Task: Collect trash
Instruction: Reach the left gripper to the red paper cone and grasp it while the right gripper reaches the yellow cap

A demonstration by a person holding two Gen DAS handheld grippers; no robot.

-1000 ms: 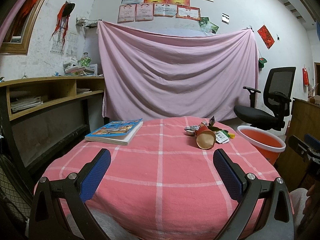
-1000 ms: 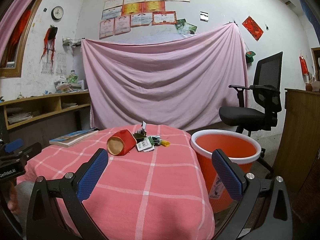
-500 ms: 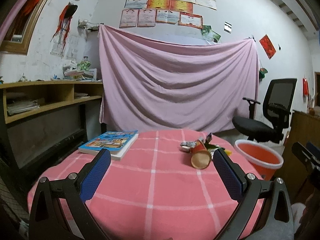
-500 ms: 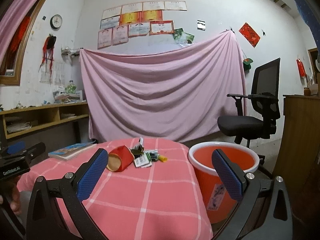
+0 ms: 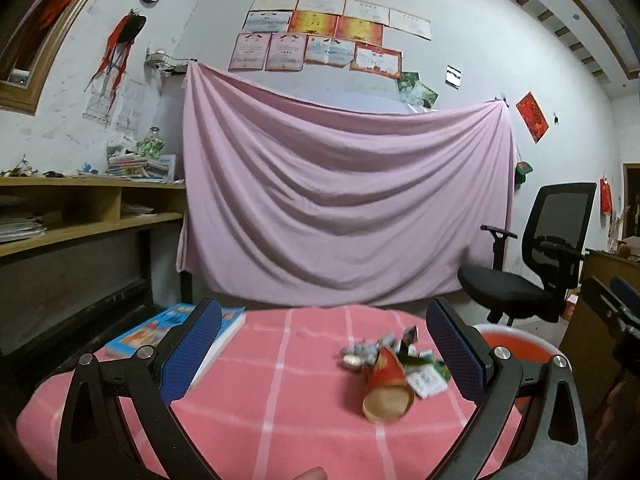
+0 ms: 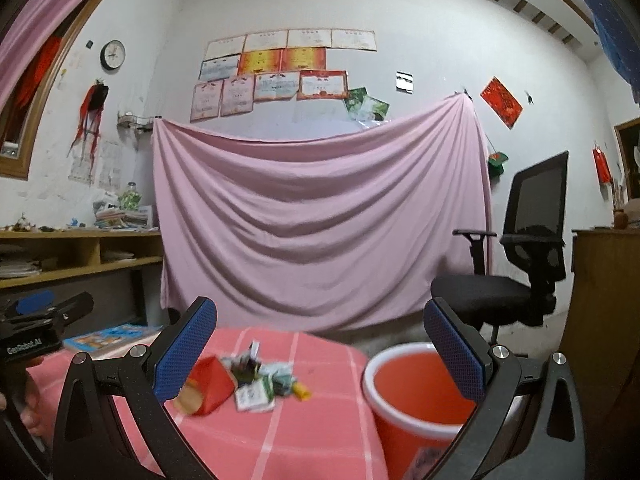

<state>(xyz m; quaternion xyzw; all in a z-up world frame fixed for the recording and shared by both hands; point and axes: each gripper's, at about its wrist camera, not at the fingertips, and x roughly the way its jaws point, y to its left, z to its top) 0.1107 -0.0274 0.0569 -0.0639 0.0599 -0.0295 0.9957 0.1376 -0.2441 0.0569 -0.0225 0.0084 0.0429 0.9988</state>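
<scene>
A small heap of trash lies on the pink checked tablecloth point(image 5: 280, 412): a red paper cup point(image 5: 386, 388) on its side, crumpled foil point(image 5: 360, 352) and green-and-white wrappers point(image 5: 430, 380). My left gripper point(image 5: 326, 356) is open, raised above the table, with the heap ahead and to the right. In the right wrist view the cup point(image 6: 208, 388) and wrappers point(image 6: 256, 392) lie left of centre, and my right gripper point(image 6: 320, 356) hangs open with nothing in it. The orange bucket point(image 6: 416, 388) stands beside the table on the right.
A colourful book point(image 5: 176, 328) lies on the table's left side. A black office chair point(image 5: 532, 276) stands behind the bucket point(image 5: 516, 350). Wooden shelves point(image 5: 88, 216) run along the left wall, and a wooden cabinet point(image 6: 600, 300) is at the right. A pink sheet point(image 5: 340, 208) hangs at the back.
Both grippers have tilted upward and pulled back, so the table, trash and bucket sit lower in both views. Both stay open.
</scene>
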